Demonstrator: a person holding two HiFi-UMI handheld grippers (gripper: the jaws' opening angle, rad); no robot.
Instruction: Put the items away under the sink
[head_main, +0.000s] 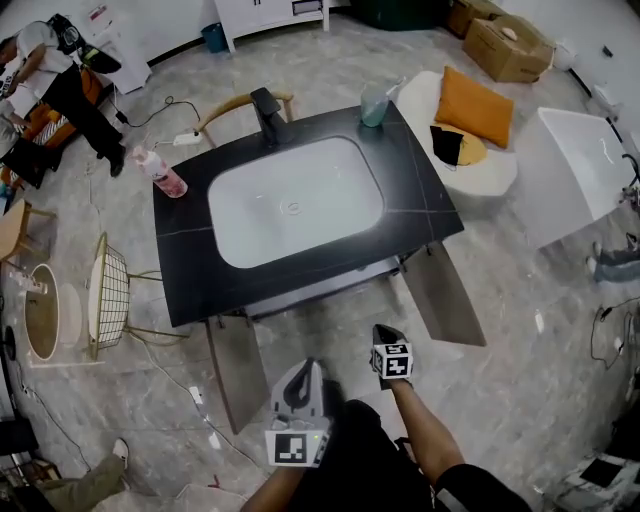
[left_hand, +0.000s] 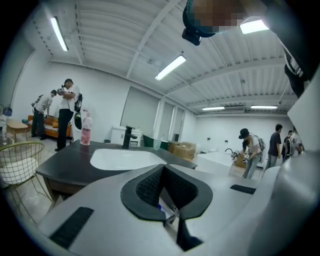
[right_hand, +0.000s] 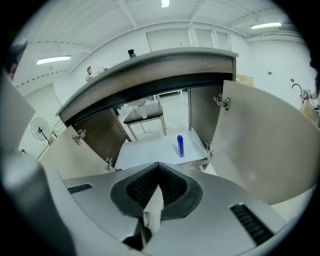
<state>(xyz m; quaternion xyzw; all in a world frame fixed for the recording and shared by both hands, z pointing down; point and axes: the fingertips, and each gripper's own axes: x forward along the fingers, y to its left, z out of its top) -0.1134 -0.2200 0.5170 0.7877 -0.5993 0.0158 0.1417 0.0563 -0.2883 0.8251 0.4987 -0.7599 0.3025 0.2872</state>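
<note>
— Under the sink, what was in the cabinet?

— A blue bottle, upright on the white shelf, toward its right side. Both doors hung wide open.

— And on the worktop?

— A pink bottle stood at the back left corner. A cup stood at the back right, and the faucet rose between them, behind the basin.

— Where were the grippers?

— In front of the cabinet, apart from it. The left gripper was nearer the person and looked level across the worktop. The right gripper pointed down at the open cabinet.

— How did the fingers stand?

— On the left, the fingers were pressed together. On the right, the fingers were together too, with nothing between them. Neither gripper touched a bottle or the cup.
</note>
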